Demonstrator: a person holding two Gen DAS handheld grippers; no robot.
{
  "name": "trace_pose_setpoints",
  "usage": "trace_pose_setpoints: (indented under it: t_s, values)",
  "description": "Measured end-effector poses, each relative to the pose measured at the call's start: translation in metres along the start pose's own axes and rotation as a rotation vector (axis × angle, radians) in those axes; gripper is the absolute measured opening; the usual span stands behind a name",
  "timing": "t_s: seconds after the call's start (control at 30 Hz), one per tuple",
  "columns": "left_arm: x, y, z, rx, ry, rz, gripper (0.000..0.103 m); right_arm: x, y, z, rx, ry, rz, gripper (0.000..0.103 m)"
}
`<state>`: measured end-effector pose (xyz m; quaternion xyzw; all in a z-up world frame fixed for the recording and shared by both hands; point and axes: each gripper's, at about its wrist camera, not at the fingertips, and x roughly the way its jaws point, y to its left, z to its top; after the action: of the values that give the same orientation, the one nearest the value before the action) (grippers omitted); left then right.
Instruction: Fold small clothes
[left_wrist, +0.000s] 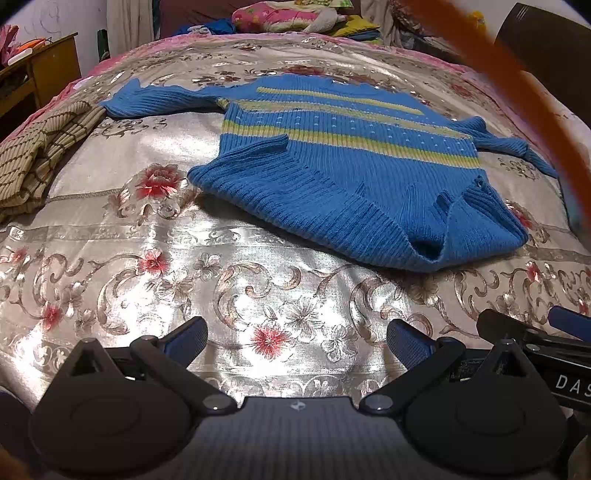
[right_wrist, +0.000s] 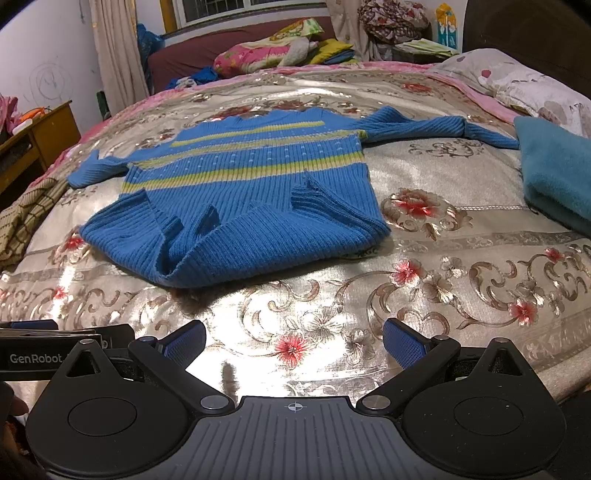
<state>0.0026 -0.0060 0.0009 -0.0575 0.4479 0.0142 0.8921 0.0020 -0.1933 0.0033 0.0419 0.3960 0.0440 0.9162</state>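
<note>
Clearly the blue sweater (left_wrist: 343, 173) is soft, ribbed knit, thick enough to hold some body but limp; I would judge it light, stretchy and not slippery, so it will sag and drag on the shiny bedspread (left_wrist: 229, 266) rather than slide as one piece. It lies on the bed, spread mostly flat with its yellow stripes across the chest, collar toward the far side and hem toward the cameras. The hem is rumpled: small flaps of the ribbed edge are turned up and the near corner bunches into a fold. One sleeve reaches out toward a striped tan cloth (left_wrist: 40, 155) at the bed's left; the other sleeve stretches toward a teal blanket (right_wrist: 554, 173) at the right and seems to touch it.

Good places to take hold, as I judge it, are the two hem corners or the shoulder seams, pinching both layers of knit so the body lifts evenly; the sleeves would want tucking in first.

Both tongs hover low over bare bedspread, near the hem but apart from it. The left tongs (left_wrist: 297, 341) stand wide apart, holding nothing, with the sweater ahead and off to their right. The right tongs (right_wrist: 293, 339) are likewise spread wide and empty, the sweater ahead and slightly to their left. The two tools sit just beside each other.
</note>
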Motion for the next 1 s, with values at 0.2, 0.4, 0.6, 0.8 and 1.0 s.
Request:
trace_pose_setpoints:
  t_s: [0.2, 0.4, 0.6, 0.8, 1.0]
  values:
    - [0.001, 0.0, 0.001, 0.003, 0.003, 0.002, 0.103, 0.0, 0.0, 0.0, 0.0, 0.0, 0.0, 0.101]
    - [0.001, 0.0, 0.002, 0.01, 0.0, 0.007, 0.103, 0.001, 0.001, 0.0, 0.0, -0.002, 0.002, 0.101]
    - [0.0, 0.0, 0.006, 0.016, -0.008, 0.012, 0.103, 0.004, 0.003, 0.004, 0.001, -0.006, 0.007, 0.101]
    - [0.001, 0.0, 0.012, 0.028, -0.017, 0.019, 0.103, 0.006, 0.002, 0.009, -0.004, -0.01, 0.012, 0.101]
    - [0.004, 0.001, 0.02, 0.033, -0.025, 0.024, 0.103, 0.01, 0.004, 0.016, -0.007, -0.016, 0.019, 0.099]
